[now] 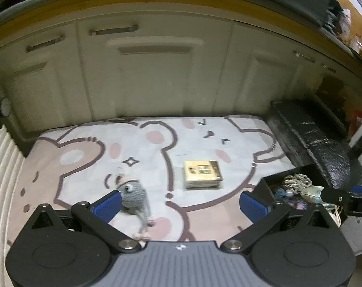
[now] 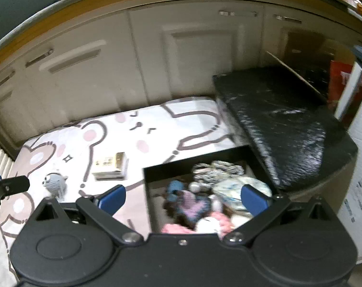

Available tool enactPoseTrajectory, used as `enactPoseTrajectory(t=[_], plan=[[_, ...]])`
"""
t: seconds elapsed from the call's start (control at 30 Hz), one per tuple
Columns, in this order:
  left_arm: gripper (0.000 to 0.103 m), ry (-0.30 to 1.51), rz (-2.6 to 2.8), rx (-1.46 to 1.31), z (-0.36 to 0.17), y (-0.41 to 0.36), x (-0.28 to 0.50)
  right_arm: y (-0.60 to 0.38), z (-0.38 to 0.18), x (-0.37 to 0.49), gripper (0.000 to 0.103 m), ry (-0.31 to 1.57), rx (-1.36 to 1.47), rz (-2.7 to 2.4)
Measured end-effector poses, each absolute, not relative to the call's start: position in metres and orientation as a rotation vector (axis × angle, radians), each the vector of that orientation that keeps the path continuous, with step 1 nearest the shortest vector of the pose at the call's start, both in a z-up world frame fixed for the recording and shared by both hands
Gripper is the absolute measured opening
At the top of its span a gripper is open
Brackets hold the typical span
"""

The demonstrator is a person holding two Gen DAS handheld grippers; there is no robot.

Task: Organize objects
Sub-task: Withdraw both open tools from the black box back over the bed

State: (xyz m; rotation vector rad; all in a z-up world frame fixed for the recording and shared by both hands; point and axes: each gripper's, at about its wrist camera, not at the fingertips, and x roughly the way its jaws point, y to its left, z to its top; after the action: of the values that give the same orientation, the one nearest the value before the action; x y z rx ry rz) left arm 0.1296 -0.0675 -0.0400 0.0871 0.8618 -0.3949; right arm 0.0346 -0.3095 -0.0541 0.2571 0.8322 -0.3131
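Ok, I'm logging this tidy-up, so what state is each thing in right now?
left gripper: open, empty
right gripper: open, empty
black box: open, partly filled
box lid: off, propped tilted behind the box
grey knitted toy: lying on the mat
gold card box: closed, flat on the mat

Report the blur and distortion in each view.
Left wrist view: the grey knitted toy is motion-smeared, the small box sharper, and fisheye bends the cabinet top into an arc. Right wrist view: blurrier overall, especially the things in the open black box; its lid shows glare streaks.
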Motion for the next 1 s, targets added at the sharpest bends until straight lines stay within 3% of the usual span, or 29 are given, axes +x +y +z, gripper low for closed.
enactPoseTrajectory(t=[1.0], plan=[[0.103, 0.882, -0.161, 0.094, -0.051, 0.011, 0.145, -0.228, -0.054, 0.083, 0.103, 0.833, 0.201, -0.167]])
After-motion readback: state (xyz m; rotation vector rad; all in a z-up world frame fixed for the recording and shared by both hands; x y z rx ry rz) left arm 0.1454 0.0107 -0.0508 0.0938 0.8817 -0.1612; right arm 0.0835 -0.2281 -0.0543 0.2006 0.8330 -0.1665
